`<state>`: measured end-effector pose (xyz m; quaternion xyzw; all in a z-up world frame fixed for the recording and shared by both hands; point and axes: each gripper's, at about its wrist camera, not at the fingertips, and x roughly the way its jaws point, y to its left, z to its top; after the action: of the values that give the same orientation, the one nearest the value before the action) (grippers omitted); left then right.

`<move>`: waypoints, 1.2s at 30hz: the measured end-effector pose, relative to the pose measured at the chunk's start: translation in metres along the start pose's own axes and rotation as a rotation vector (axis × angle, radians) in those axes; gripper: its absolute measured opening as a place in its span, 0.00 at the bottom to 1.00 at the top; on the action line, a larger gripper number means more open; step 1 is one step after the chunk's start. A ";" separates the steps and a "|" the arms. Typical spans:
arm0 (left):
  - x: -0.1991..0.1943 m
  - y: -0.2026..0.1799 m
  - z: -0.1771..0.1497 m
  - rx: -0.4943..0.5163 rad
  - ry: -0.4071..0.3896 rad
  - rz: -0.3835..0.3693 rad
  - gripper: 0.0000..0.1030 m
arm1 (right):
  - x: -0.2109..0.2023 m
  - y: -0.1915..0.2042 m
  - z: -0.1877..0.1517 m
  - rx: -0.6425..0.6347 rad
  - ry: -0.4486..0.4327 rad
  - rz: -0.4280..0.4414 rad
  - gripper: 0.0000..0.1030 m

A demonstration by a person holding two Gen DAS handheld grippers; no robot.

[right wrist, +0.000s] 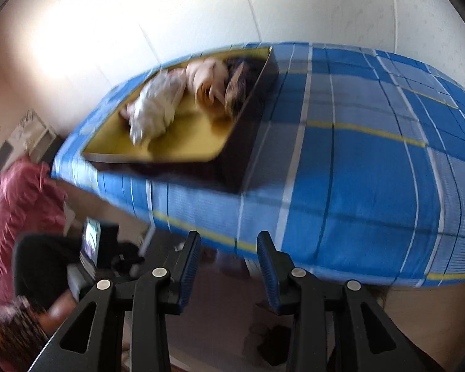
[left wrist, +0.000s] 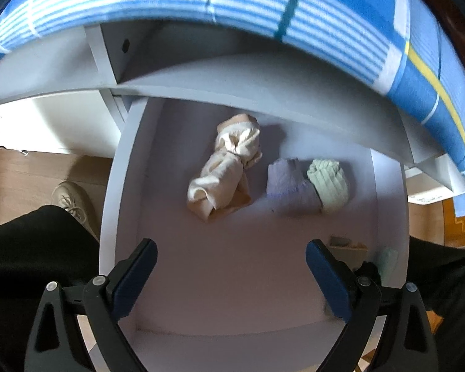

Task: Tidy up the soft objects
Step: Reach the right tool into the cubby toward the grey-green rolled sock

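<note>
Socks: cream bundle (left wrist: 224, 167) crumpled, lilac (left wrist: 290, 183) w/ green (left wrist: 328, 183) rolled.

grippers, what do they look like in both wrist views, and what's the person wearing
Both the left gripper and the right gripper have black plastic scissor-like arms with triangular cut-outs and silver rivets, and fingers faced with ribbed blue pads. No cables show. The person wears black trousers, a pale lace-up shoe and a dark red sleeve.
</note>
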<state>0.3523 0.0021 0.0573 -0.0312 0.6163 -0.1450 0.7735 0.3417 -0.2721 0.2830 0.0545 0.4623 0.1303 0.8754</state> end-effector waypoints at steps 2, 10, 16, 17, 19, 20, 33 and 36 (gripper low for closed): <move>0.003 -0.002 -0.001 0.008 0.014 0.001 0.95 | 0.011 0.007 -0.019 -0.050 0.049 -0.001 0.37; 0.007 -0.011 -0.005 0.041 0.034 -0.024 0.95 | 0.102 0.008 -0.083 0.067 0.402 0.039 0.40; 0.007 -0.017 -0.007 0.066 0.025 -0.044 0.95 | 0.170 -0.019 -0.127 0.256 0.641 -0.068 0.41; 0.008 -0.018 -0.008 0.072 0.025 -0.047 0.95 | 0.178 -0.022 -0.132 0.272 0.664 -0.079 0.41; 0.008 -0.021 -0.009 0.081 0.024 -0.054 0.95 | 0.189 -0.025 -0.137 0.285 0.689 -0.098 0.47; 0.009 -0.022 -0.009 0.087 0.024 -0.059 0.95 | 0.195 -0.027 -0.140 0.290 0.701 -0.107 0.48; 0.008 -0.025 -0.014 0.117 0.016 -0.048 0.95 | 0.235 -0.031 -0.160 0.301 0.795 -0.157 0.57; 0.007 -0.025 -0.015 0.117 0.018 -0.037 0.95 | 0.248 -0.030 -0.154 0.286 0.802 -0.163 0.64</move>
<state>0.3353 -0.0217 0.0524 0.0040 0.6129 -0.1951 0.7657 0.3536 -0.2356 -0.0076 0.0836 0.7822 0.0063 0.6174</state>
